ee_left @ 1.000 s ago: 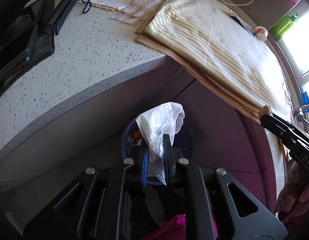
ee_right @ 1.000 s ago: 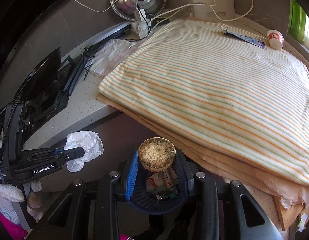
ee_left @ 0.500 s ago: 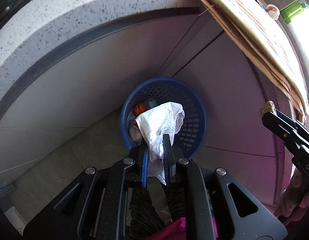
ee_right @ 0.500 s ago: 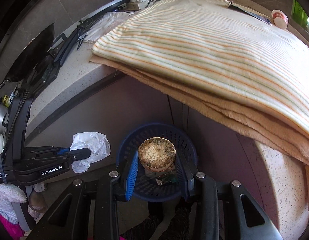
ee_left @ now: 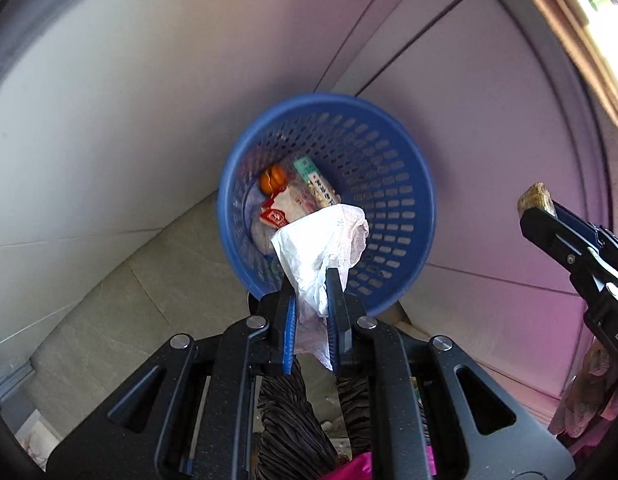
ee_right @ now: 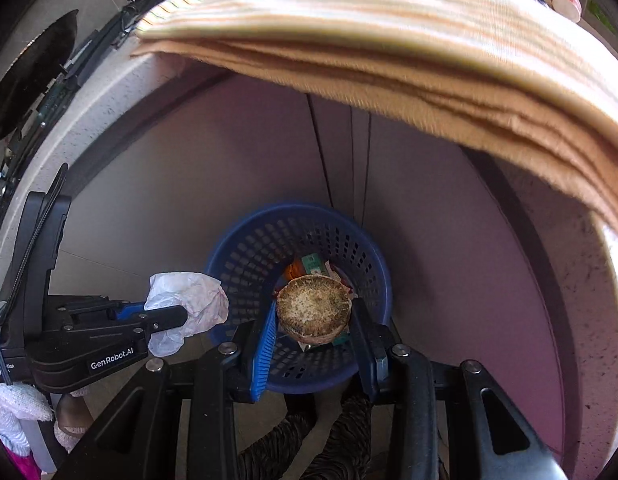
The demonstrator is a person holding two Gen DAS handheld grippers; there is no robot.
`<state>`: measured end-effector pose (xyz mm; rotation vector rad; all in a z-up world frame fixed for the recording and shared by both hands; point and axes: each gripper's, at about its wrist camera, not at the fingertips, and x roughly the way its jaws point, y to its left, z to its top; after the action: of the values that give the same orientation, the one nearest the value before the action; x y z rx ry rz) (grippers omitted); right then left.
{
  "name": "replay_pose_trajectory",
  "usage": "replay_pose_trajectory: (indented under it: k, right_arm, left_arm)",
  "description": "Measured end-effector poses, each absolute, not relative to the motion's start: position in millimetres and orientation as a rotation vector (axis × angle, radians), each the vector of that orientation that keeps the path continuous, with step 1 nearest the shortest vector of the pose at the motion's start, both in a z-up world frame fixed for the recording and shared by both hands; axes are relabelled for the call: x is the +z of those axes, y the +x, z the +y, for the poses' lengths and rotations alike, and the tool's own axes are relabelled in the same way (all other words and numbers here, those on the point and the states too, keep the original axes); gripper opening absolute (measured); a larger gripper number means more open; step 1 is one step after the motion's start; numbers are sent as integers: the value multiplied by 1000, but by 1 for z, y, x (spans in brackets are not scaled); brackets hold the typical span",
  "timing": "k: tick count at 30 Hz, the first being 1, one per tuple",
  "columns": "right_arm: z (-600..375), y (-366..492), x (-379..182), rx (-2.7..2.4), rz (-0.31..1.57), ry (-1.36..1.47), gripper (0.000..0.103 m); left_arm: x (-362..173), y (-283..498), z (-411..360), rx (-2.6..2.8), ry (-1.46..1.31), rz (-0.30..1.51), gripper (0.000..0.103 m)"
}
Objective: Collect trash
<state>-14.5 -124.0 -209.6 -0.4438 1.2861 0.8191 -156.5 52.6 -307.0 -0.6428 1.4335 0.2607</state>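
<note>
Left wrist view, blue basket [ee_left: 393,184] holding wrappers [ee_left: 297,204], orange scrap [ee_left: 272,178]

Both claws have dropped from counter height — the blue basket [ee_left: 393,184] now fills each view below them.

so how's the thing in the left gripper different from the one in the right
The left gripper pinches a white crumpled tissue, thin and limp; the right gripper clamps a round brown puck, stiff and thick. The tissue's jaws sit nearly closed, the puck's spread wide. Both are held over the blue basket.
</note>
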Motion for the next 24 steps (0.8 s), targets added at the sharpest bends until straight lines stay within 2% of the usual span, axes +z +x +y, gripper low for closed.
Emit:
replay_pose_trajectory:
  k: [9, 16, 22, 23, 24]
  right_arm:
    - [-113, -8, -237, 802, 1317, -462, 37]
    - [-111, -8, -242, 804, 1310, -458, 38]
    - [-113, -6, -239, 805, 1304, -453, 39]
    - [-114, -5, -237, 805, 1303, -451, 41]
    - [-115, -4, -236, 807, 1302, -448, 48]
  left_arm:
    - [-333, -153, 45, 269, -645, 1460, 11]
    - [-330, -151, 49, 284, -631, 1455, 11]
    - [-326, -152, 54, 297, -609, 1449, 26]
    - [-326, -152, 54, 297, -607, 1446, 29]
    - [-325, -153, 55, 298, -602, 1445, 37]
